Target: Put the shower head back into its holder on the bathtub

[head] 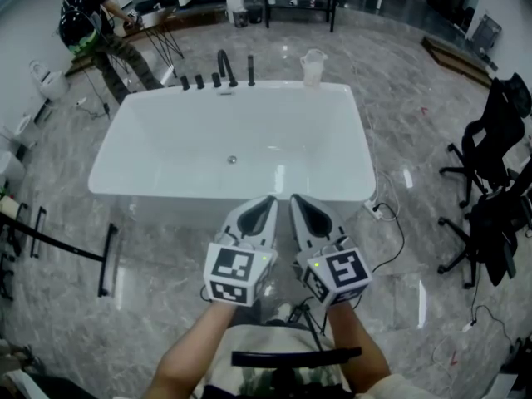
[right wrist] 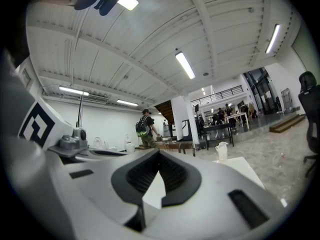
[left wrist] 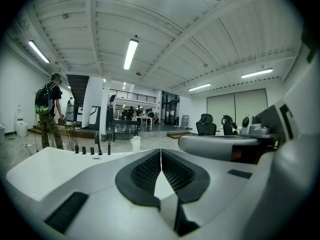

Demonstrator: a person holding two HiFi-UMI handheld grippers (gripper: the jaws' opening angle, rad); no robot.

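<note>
A white bathtub [head: 125, 152] fills the middle of the head view. On its far rim stands a row of black tap fittings [head: 208, 80] with a curved spout [head: 225, 65]. Beside them a slim black rod [head: 250, 69] stands upright; it looks like the hand shower. Both grippers hover side by side over the tub's near rim, pointing at the far rim. My left gripper [head: 266, 203] [left wrist: 161, 154] is shut with nothing between its jaws. Just as empty, my right gripper [head: 298, 200] [right wrist: 159, 156] is also shut. The fittings [left wrist: 92, 149] show far off in the left gripper view.
A translucent jug [head: 312, 66] [left wrist: 135, 143] [right wrist: 221, 150] stands on the tub's far right corner. A person with a backpack [head: 91, 23] [left wrist: 48, 111] works at far left. Black office chairs [head: 490, 165] stand to the right. A cable [head: 391, 223] lies on the floor beside the tub, and a black rail [head: 106, 260] at near left.
</note>
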